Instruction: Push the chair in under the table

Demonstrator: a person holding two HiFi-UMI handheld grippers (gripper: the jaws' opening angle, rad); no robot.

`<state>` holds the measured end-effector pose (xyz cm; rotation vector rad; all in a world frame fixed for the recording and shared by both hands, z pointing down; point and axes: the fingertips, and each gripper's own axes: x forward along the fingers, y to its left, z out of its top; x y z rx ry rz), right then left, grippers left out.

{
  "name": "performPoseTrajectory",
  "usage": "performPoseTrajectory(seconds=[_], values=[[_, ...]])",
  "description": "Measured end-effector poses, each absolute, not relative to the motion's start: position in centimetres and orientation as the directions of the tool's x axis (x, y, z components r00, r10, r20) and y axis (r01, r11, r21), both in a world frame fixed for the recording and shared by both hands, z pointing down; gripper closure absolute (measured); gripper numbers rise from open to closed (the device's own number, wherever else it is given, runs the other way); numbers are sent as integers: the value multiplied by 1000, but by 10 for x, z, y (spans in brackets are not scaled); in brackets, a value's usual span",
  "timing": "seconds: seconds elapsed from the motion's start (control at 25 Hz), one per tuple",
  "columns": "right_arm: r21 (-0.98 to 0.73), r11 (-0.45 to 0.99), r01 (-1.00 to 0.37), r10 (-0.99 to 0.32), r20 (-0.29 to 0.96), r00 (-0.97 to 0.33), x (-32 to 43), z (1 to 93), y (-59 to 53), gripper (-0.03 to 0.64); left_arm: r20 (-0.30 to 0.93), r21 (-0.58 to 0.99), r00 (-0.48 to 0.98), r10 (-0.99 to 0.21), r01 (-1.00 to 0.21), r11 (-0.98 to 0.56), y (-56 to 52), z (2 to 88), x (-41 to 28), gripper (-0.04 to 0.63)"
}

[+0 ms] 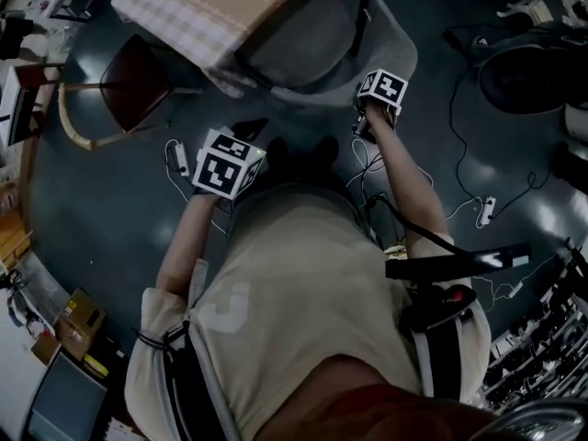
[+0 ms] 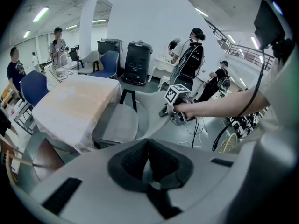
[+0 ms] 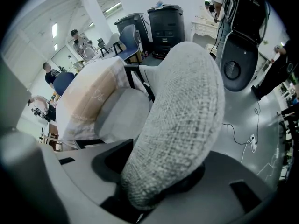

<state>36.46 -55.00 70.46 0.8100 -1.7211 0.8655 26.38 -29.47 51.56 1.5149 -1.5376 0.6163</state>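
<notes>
Grey fabric chair (image 1: 303,49) sits with its seat partly under the cloth-covered bench (image 1: 197,16); its backrest juts out, so more pushing seems needed. Right gripper (image 1: 367,118) clamps the backrest's top edge. Left gripper (image 2: 148,164) is closed, empty. Brown wooden chair (image 1: 133,81) stands near, leftward; loose cables (image 1: 484,211) lie behind.

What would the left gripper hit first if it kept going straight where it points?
Probably the grey chair, near its back; the left gripper aims there, though depth is unclear.
</notes>
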Motion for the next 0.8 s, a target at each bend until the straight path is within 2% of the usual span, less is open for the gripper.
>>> performPoseTrajectory(seconds=[0.2, 0.44, 0.64, 0.8], values=[[-200, 515, -834, -113, 948, -297, 361, 707, -547, 414, 805, 196, 41, -592, -960, 200, -293, 506, 247, 588], [-249, 515, -820, -63, 943, -326, 362, 708, -548, 379, 734, 245, -30, -679, -920, 305, -300, 481, 223, 588], [-215, 579, -786, -72, 947, -313, 356, 703, -563, 371, 696, 274, -77, -714, -891, 363, -298, 474, 212, 588], [-203, 570, -796, -75, 952, -296, 384, 697, -563, 368, 663, 310, -77, -745, -878, 366, -290, 476, 206, 588]])
